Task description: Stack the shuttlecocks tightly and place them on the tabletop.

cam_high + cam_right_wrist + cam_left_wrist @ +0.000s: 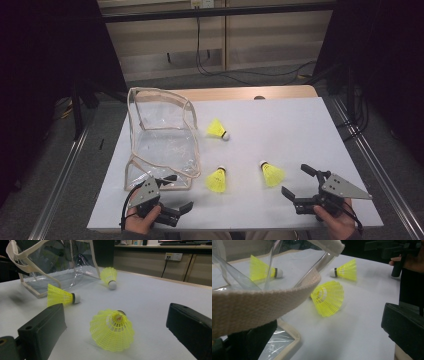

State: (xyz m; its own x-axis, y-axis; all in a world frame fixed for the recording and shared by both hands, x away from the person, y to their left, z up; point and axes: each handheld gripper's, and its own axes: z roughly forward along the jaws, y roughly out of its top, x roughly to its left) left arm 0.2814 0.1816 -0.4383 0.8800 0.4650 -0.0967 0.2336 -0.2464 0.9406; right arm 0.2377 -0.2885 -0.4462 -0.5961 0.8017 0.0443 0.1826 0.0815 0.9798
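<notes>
High view first: a white desk (300, 130) carries a clear bag (160, 145) with beige webbing trim, standing open toward the left edge, and three yellow shuttlecocks lying loose on the bare top. The far shuttlecock (218, 129) lies just beside the bag's right wall, cork pointing right. The middle shuttlecock (217, 180) sits near the bag's front right corner, and the right shuttlecock (271, 173) lies a little apart from it, nearer the desk's front edge than its middle. The left tongs (176, 195) are at the front left of the desk, right at the bag's front corner, spread wide; from the left gripper view one black jaw sits under the beige strap (249, 305) and the other stands well off to the side, so the strap runs through the gap with nothing pinched on it. The right tongs (296, 181) hover at the front right, close to the right shuttlecock, also wide open and empty; in the right gripper view that shuttlecock (112, 330) lies on the desk ahead, between the two jaws but touching neither, its skirt turned toward the camera.
</notes>
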